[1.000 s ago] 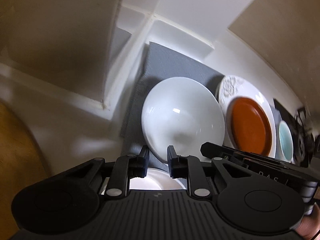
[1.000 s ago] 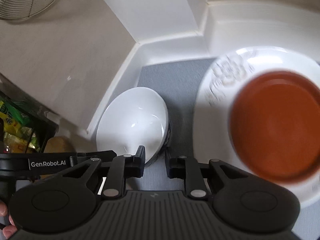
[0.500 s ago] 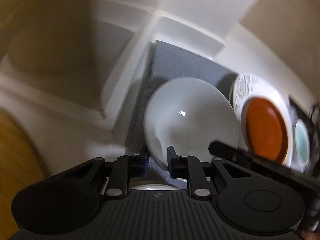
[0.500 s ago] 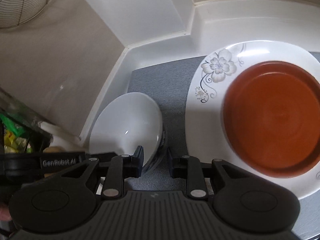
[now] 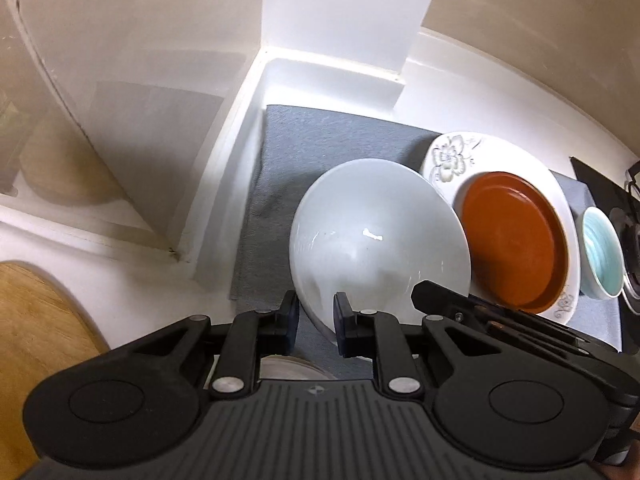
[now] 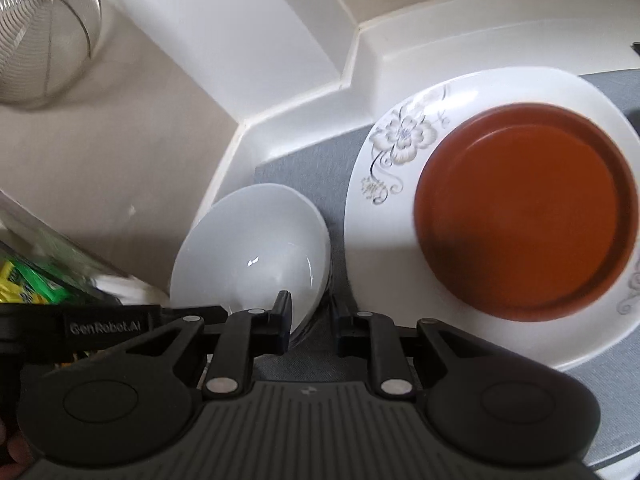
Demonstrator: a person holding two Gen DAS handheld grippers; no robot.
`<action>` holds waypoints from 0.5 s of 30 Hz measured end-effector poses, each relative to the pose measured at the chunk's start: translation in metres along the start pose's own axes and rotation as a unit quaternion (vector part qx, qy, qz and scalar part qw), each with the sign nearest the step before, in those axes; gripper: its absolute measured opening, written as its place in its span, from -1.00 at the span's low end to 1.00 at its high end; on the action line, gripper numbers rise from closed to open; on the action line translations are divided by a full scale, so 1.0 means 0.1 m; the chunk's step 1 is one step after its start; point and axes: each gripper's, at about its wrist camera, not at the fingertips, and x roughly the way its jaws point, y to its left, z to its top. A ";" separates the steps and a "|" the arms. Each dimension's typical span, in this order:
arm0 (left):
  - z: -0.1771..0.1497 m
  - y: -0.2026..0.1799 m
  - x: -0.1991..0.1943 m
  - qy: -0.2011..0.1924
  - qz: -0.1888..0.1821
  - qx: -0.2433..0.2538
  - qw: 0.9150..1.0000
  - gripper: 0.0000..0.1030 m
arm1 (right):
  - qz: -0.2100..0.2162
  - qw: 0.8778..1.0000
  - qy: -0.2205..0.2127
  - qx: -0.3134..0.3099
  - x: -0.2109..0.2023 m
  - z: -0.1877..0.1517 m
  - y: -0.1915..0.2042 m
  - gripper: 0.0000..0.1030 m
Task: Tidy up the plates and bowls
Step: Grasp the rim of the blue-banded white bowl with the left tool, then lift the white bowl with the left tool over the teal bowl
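A white bowl (image 5: pixel 376 240) is tilted over the grey mat (image 5: pixel 320 140); my left gripper (image 5: pixel 316 322) is shut on its near rim. To its right a white floral plate (image 5: pixel 452 156) carries an orange-brown plate (image 5: pixel 512 236), with a small pale-blue bowl (image 5: pixel 602 256) beyond. In the right wrist view the white bowl (image 6: pixel 252 248) sits left of the floral plate (image 6: pixel 384 216) and orange plate (image 6: pixel 524 216). My right gripper (image 6: pixel 310 322) stands with a narrow gap between its jaws, beside the bowl's rim, holding nothing.
White counter walls and a corner ledge (image 5: pixel 332 64) back the mat. A wooden board (image 5: pixel 36 328) lies at the left. A wire mesh basket (image 6: pixel 44 28) hangs top left. Green packets (image 6: pixel 28 284) sit at the left. Another white dish (image 5: pixel 288 368) shows under my left gripper.
The left gripper has lifted and pulled back with the white bowl, showing more mat and wall. The right gripper has moved nearer the plates, with the orange plate larger in view.
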 end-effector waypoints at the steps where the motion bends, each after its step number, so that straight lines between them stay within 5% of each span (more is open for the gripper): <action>1: 0.00 -0.02 -0.03 -0.001 -0.002 -0.003 1.000 -0.61 | 0.003 1.000 0.000 0.001 -0.03 0.01 -0.02 -0.58; 15: 0.17 -0.40 -0.47 -0.011 0.007 0.006 1.000 -0.62 | 0.045 0.998 -0.039 0.033 -0.43 0.28 -0.27 -0.59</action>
